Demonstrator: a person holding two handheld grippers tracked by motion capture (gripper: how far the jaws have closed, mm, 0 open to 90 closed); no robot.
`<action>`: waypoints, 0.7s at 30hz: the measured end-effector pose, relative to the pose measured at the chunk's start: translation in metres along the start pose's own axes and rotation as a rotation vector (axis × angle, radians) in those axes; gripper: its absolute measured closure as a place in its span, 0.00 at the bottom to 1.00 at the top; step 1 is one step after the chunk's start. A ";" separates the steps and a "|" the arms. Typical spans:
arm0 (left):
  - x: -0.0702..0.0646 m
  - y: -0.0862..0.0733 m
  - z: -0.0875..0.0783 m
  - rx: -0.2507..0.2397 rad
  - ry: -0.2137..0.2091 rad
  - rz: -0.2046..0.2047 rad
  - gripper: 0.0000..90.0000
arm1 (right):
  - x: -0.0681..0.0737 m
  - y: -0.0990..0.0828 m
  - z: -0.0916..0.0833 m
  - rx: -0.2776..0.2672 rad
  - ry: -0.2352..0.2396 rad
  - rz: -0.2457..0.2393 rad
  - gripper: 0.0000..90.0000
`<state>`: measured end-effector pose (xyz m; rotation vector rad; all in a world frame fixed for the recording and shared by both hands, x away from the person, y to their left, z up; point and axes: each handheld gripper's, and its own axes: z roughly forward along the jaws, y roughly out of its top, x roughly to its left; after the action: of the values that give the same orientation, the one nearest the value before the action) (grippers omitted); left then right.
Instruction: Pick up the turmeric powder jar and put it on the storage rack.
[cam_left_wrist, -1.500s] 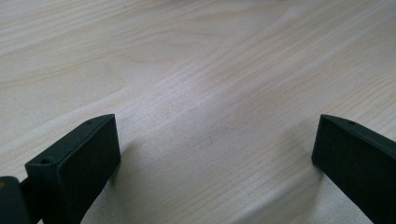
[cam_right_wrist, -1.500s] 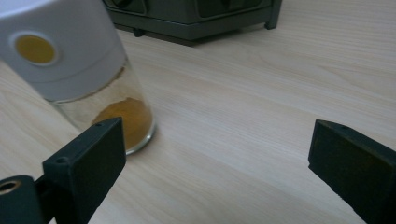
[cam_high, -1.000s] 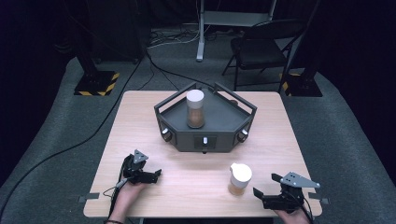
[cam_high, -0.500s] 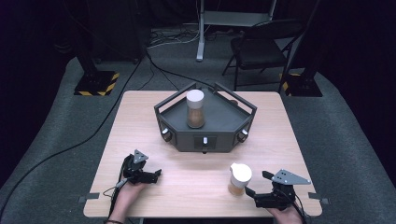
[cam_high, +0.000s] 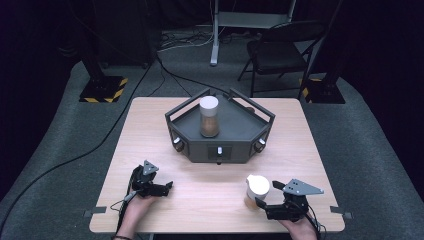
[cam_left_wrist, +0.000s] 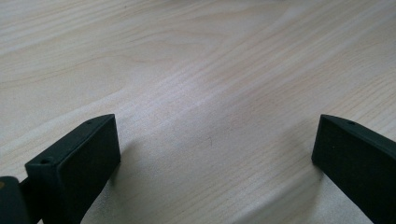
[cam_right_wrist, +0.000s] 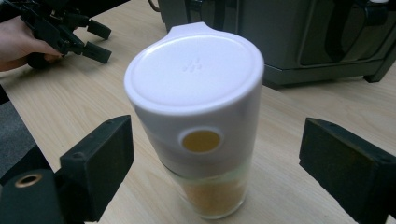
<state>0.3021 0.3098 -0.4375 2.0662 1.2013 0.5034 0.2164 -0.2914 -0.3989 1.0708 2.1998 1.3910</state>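
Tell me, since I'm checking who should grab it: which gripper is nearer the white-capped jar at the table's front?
Right. The right gripper has the white-capped jar between its open, closing jaws, not touching. The left gripper rests far across the table.

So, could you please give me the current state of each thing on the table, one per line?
Near shaker: upright on the table, white lid on, partly filled, between the right gripper's fingers, untouched.
Far shaker: upright in the dark tray, lid on.
Right gripper: open, fingers just been closing around the near shaker.
Left gripper: open, nothing between its fingers, low over the table.
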 end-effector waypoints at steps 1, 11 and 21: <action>0.000 0.000 0.000 0.000 0.000 0.000 0.01 | 0.000 0.001 0.001 0.002 0.003 -0.003 0.11; 0.000 0.000 0.000 0.000 0.000 0.001 0.01 | 0.000 0.002 0.012 -0.005 0.022 -0.024 0.18; 0.000 0.000 0.000 0.000 -0.001 0.001 0.01 | -0.002 -0.001 0.019 -0.029 0.038 -0.036 0.29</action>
<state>0.3023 0.3099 -0.4374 2.0673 1.1998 0.5031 0.2296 -0.2813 -0.4088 0.9970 2.2073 1.4352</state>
